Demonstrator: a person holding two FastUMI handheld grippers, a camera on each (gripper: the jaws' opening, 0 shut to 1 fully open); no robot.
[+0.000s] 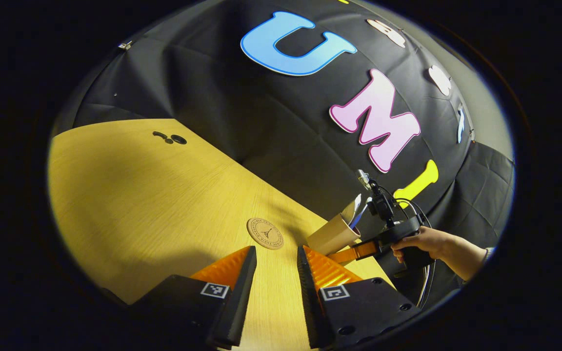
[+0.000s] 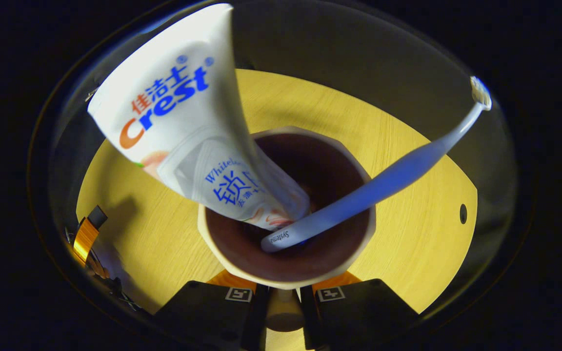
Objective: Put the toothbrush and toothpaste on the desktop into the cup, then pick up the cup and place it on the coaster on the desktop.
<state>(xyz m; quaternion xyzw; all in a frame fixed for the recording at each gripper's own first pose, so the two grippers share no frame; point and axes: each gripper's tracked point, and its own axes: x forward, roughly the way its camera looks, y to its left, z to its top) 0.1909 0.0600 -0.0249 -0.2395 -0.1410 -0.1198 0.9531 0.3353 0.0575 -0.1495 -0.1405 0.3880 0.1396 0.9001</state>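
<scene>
Fingers of the right gripper [image 2: 283,297] pinched the beige, brown-lined cup [image 2: 286,273], tilted above the yellow wooden desktop [image 2: 408,185]. Inside it leaned the white toothpaste tube [image 2: 183,122] and pale blue toothbrush [image 2: 383,183]. The left gripper [image 1: 276,273] hung spread, empty, near the round cork coaster [image 1: 265,233].
</scene>
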